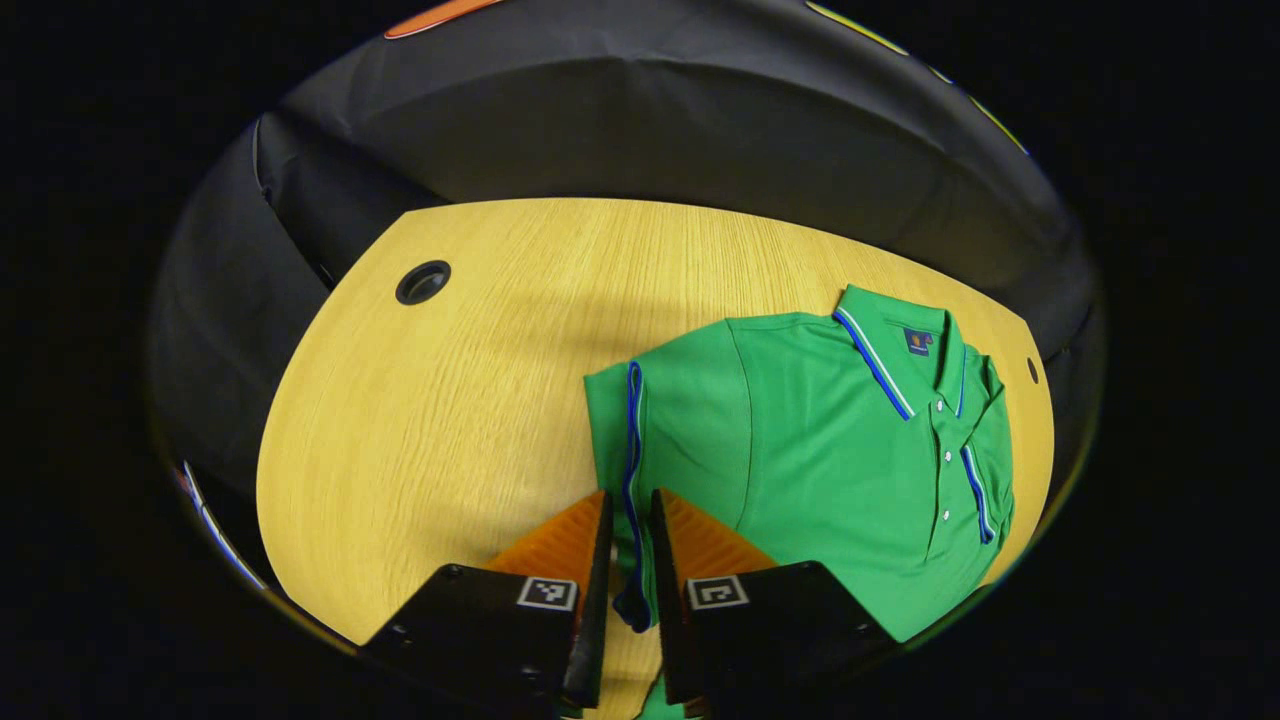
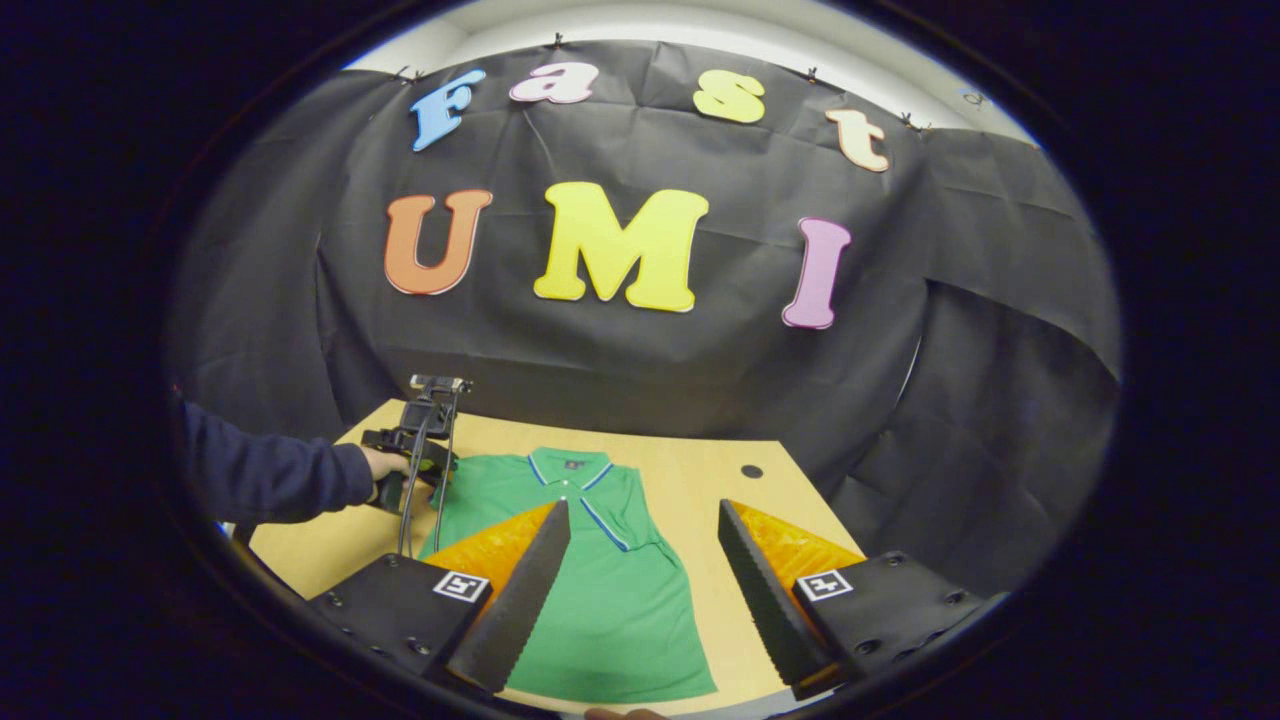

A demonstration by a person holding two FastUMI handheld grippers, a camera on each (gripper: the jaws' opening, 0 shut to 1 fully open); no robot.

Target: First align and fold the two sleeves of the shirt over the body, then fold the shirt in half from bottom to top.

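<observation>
I am looking at a pale wood-grain desk [image 1: 430,420] with a rounded edge, backed by the black cloth wall [image 2: 640,370] that is hanging in loose folds. The green polo shirt [image 1: 840,440] is lying flat on the desk, collar toward the wall, with blue and white piping on collar and placket. In the right gripper view the shirt [image 2: 610,590] is looking narrow on its right side, the sleeve there already folded in over the body.

The left gripper view is giving me the close detail: my left claw [image 1: 630,560] is clenched on the sleeve [image 1: 625,470], its fingers nearly together with the blue-trimmed cuff edge running between them. The fabric is looking smooth and fine-knit, with white buttons down the placket.

The right gripper view is showing what the other cannot: my right claw [image 2: 645,590] is released, its ridged fingers spread wide and hovering above the lower part of the shirt. Farther off I am seeing the left claw [image 2: 425,470] at the shirt's left shoulder, held by a hand [image 2: 385,465] in a dark sleeve [image 2: 270,475], cables hanging from it.

A round cable hole [image 1: 422,282] is sitting in the desk near the far left corner, and another cable hole [image 2: 751,471] is lying right of the shirt.
</observation>
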